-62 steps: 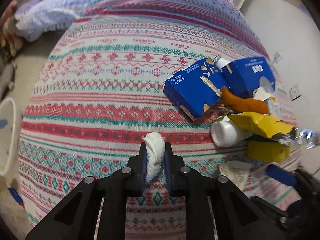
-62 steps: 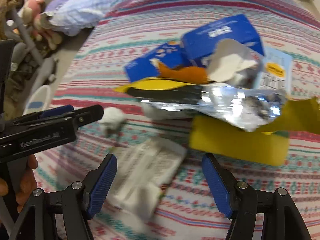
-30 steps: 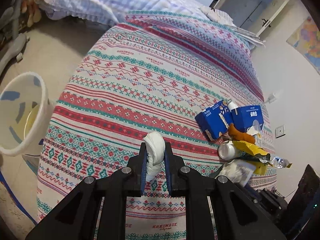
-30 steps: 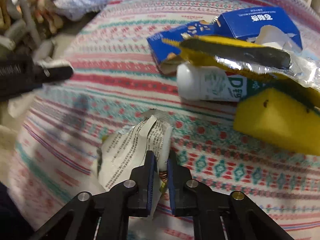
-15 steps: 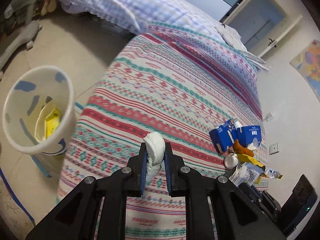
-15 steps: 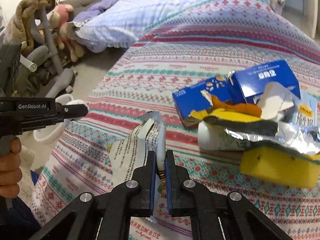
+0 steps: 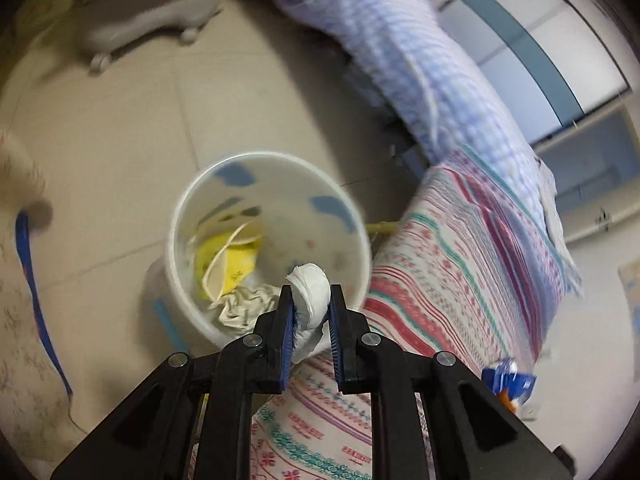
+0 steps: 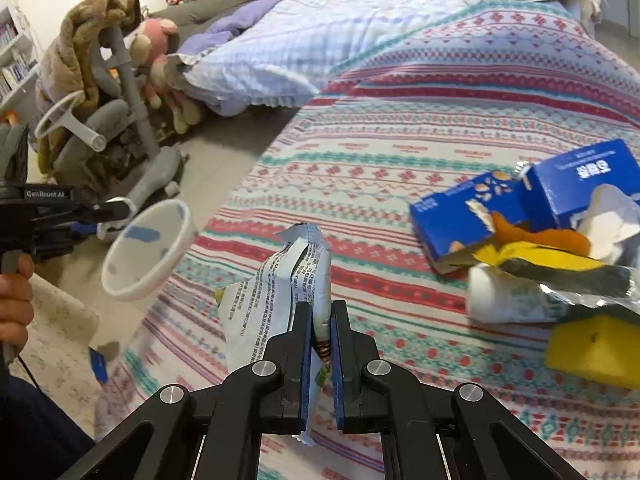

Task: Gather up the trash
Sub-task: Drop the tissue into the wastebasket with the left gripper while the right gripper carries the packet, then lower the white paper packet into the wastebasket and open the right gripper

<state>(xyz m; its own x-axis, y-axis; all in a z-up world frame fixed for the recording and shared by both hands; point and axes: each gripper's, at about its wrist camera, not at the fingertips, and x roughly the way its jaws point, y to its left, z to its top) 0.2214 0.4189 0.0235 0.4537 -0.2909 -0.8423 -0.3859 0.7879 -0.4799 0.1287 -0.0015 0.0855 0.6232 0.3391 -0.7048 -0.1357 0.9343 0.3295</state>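
Note:
My left gripper (image 7: 310, 300) is shut on a crumpled white tissue (image 7: 310, 288) and holds it over the near rim of the white waste bin (image 7: 200, 192), which stands on the floor beside the bed. The bin holds yellow wrappers (image 7: 228, 260) and crumpled paper (image 7: 244, 300). My right gripper (image 8: 321, 320) is shut on a white printed wrapper (image 8: 276, 296) and holds it above the patterned bedspread (image 8: 400, 160). The right wrist view also shows the left gripper (image 8: 116, 210) above the bin (image 8: 148, 248).
A trash pile lies on the bed at right: two blue cartons (image 8: 520, 200), a white bottle (image 8: 508, 296), a foil wrapper (image 8: 580, 280), a yellow sponge (image 8: 596, 348), orange peel (image 8: 536, 236). A grey chair base (image 7: 152, 36) and soft toys (image 8: 160, 60) stand on the floor.
My left gripper swung left off the bed with the tissue until it hung over the bin. My right gripper closed on the printed wrapper and lifted it off the bedspread.

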